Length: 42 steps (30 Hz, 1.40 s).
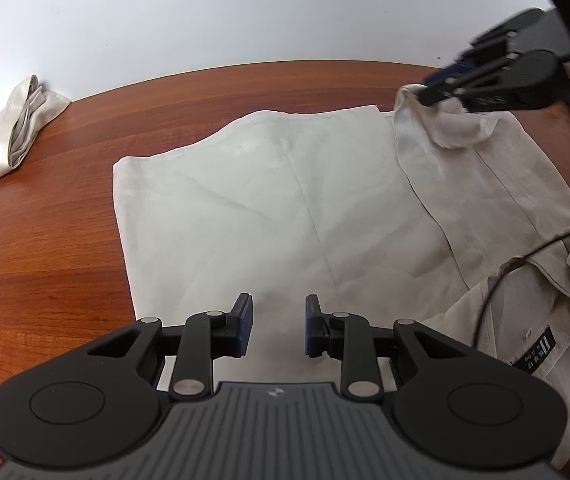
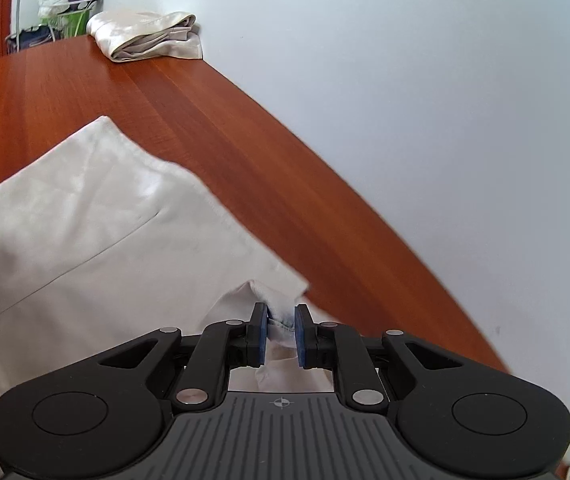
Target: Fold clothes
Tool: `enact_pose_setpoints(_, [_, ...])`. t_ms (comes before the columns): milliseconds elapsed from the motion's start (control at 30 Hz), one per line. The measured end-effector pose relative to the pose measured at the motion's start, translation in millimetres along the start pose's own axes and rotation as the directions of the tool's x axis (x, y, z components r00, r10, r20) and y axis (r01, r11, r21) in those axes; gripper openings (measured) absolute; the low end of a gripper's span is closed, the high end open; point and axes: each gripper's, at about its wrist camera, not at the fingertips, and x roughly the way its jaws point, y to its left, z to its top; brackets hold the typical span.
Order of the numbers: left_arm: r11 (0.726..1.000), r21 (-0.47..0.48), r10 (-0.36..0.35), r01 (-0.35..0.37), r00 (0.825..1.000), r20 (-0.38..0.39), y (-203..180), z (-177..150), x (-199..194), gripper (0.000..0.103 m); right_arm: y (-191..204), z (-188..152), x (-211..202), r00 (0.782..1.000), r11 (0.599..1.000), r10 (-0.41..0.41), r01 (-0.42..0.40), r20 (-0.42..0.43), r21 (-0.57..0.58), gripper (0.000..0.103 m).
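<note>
Shirt: white shirt [image 1: 269,208] spread on the wooden table [image 1: 45,240], partly folded.
Right gripper [image 2: 281,330]: pinching its far corner, 1 o'clock.
Left gripper [image 1: 278,328]: spread, empty.
Done: folded garment [image 1: 9,132], 10 o'clock.
Left: remaining folds.

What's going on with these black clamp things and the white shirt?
A person is folding a white shirt on a wooden table with two handheld grippers. The right gripper pinches a bunched bit of the shirt's cloth. The left gripper hovers open over the shirt. Another folded garment lies by the wall.
</note>
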Motion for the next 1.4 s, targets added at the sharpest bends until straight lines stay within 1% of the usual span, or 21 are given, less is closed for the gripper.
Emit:
enact_pose_setpoints(33, [1.000, -0.002, 0.001, -0.001, 1.000, -0.001, 0, 0, 0, 0.031, 1, 4, 6, 1.000, 1.000, -0.004, 0.004, 0.005, -0.021, 0.018])
enact_pose_setpoints(133, [1.000, -0.004, 0.003, -0.003, 1.000, -0.006, 2, 1, 1, 0.031, 8, 10, 23, 1.000, 0.996, -0.008, 0.008, 0.007, -0.094, 0.023])
enact_pose_setpoints(200, [1.000, -0.008, 0.006, -0.006, 1.000, -0.008, 2, 1, 2, 0.031, 12, 10, 29, 1.000, 0.993, -0.014, 0.016, 0.012, -0.118, 0.025])
enact_pose_setpoints(333, [1.000, -0.014, 0.014, -0.014, 1.000, -0.014, 5, 2, 4, 0.031, 13, 9, 31, 1.000, 0.993, -0.024, 0.025, 0.016, -0.118, 0.029])
enact_pose_setpoints(467, [0.999, -0.010, 0.031, -0.032, 0.999, -0.018, 9, 5, 8, 0.031, 1, 4, 19, 1.000, 0.999, -0.016, 0.016, 0.011, -0.034, 0.029])
enact_pose_setpoints(567, [0.999, -0.016, 0.046, -0.046, 0.999, -0.015, 14, 9, 12, 0.031, -15, -2, 9, 1.000, 0.998, -0.015, 0.015, -0.002, 0.068, 0.029])
enact_pose_setpoints(733, [0.998, -0.021, 0.064, -0.064, 0.998, -0.002, 20, 19, 19, 0.031, -45, -24, -9, 0.998, 0.976, -0.050, 0.059, -0.047, 0.208, 0.029])
enact_pose_setpoints(967, [0.998, -0.012, 0.058, -0.058, 0.998, 0.025, 20, 40, 29, 0.031, -84, -61, -18, 0.987, 0.931, -0.091, 0.132, -0.134, 0.340, 0.029])
enact_pose_setpoints(1067, [0.999, -0.005, 0.048, -0.048, 0.998, 0.042, 15, 49, 31, 0.031, -104, -80, -19, 0.980, 0.892, -0.100, 0.165, -0.172, 0.420, 0.029])
enact_pose_setpoints(1233, [1.000, 0.014, 0.012, -0.012, 0.998, 0.059, 0, 65, 38, 0.031, -136, -107, -18, 0.969, 0.814, -0.118, 0.220, -0.217, 0.538, 0.029])
enact_pose_setpoints(1400, [0.997, 0.068, -0.030, 0.024, 0.996, 0.088, -23, 84, 46, 0.031, -155, -122, -15, 0.963, 0.767, -0.122, 0.245, -0.240, 0.593, 0.029])
